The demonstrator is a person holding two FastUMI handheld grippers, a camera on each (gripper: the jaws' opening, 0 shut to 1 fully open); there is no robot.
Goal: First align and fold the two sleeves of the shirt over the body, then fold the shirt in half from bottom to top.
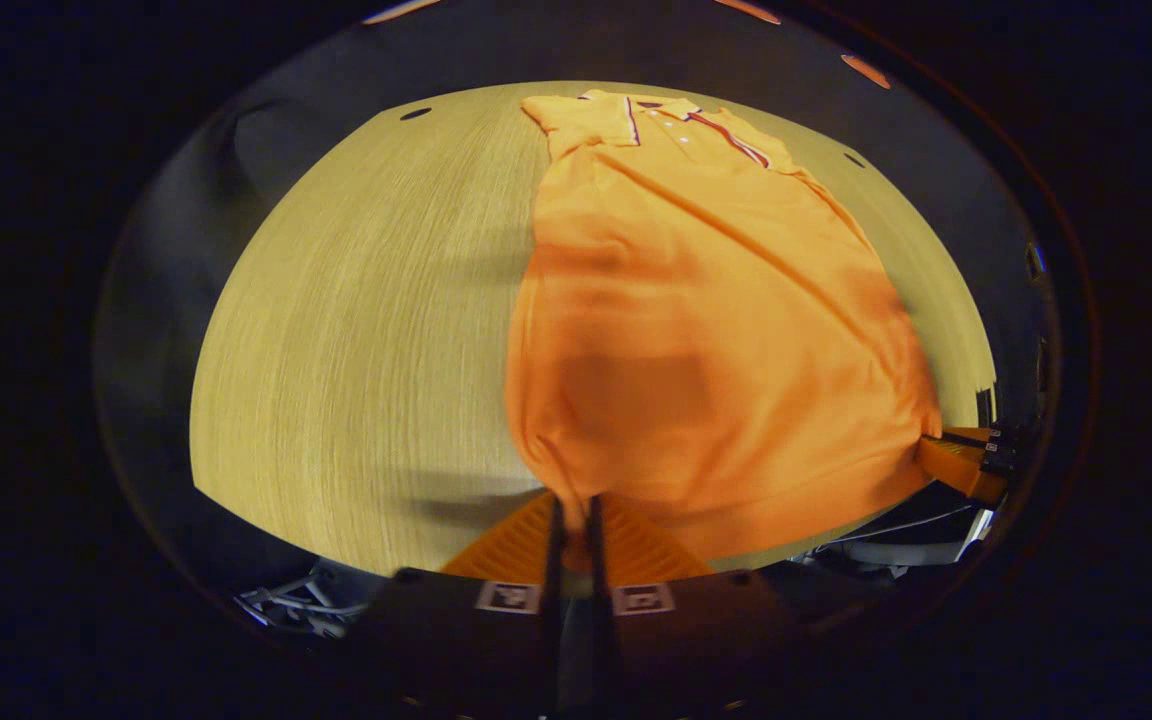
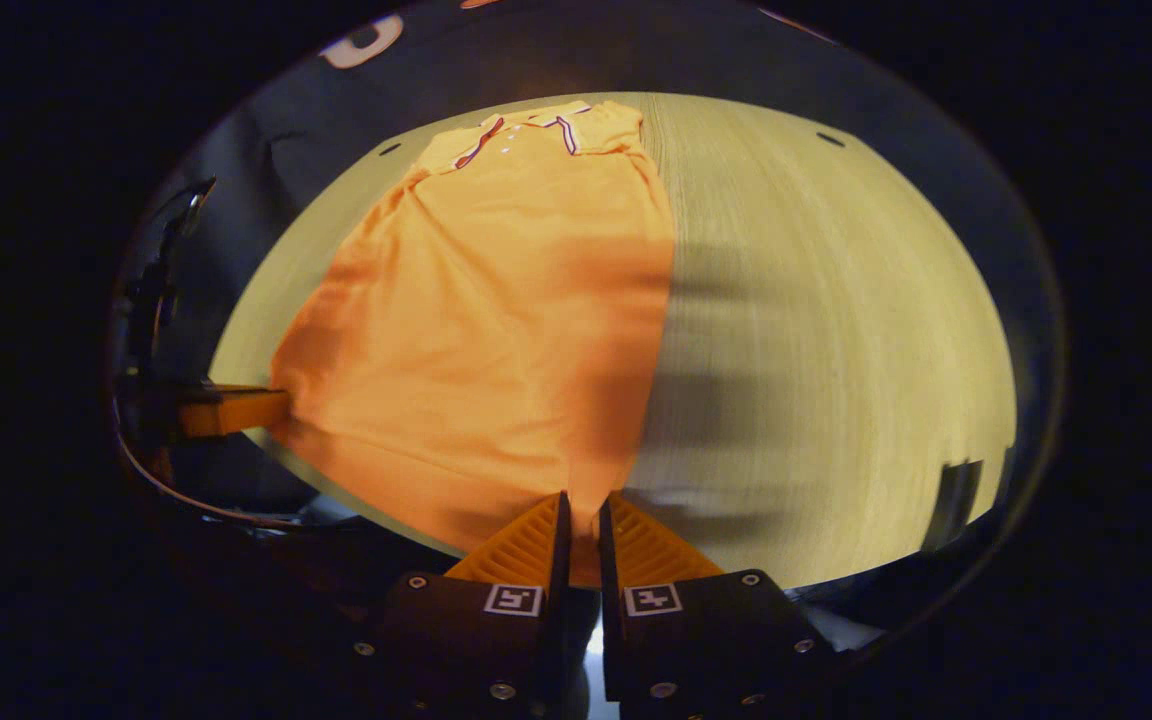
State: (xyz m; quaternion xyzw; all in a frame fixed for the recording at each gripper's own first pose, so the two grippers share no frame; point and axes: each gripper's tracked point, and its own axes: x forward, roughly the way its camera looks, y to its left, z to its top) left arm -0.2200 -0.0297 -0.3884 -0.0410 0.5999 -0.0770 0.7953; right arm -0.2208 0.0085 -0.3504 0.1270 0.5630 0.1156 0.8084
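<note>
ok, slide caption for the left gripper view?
Left gripper pinching the orange shirt hem on the wooden table.

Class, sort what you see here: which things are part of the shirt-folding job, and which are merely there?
Part of the job:
- orange shirt
- left hand-held gripper, shut on the shirt's bottom edge
- right hand-held gripper, shut on the bottom edge too

Merely there:
- wooden table
- cables below the table edge

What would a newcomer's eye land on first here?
The orange polo shirt, lying lengthwise on the pale wooden table with its striped collar at the far end. Next, the left claw and right claw, each pinching a bottom hem corner, sleeves already folded in.
</note>
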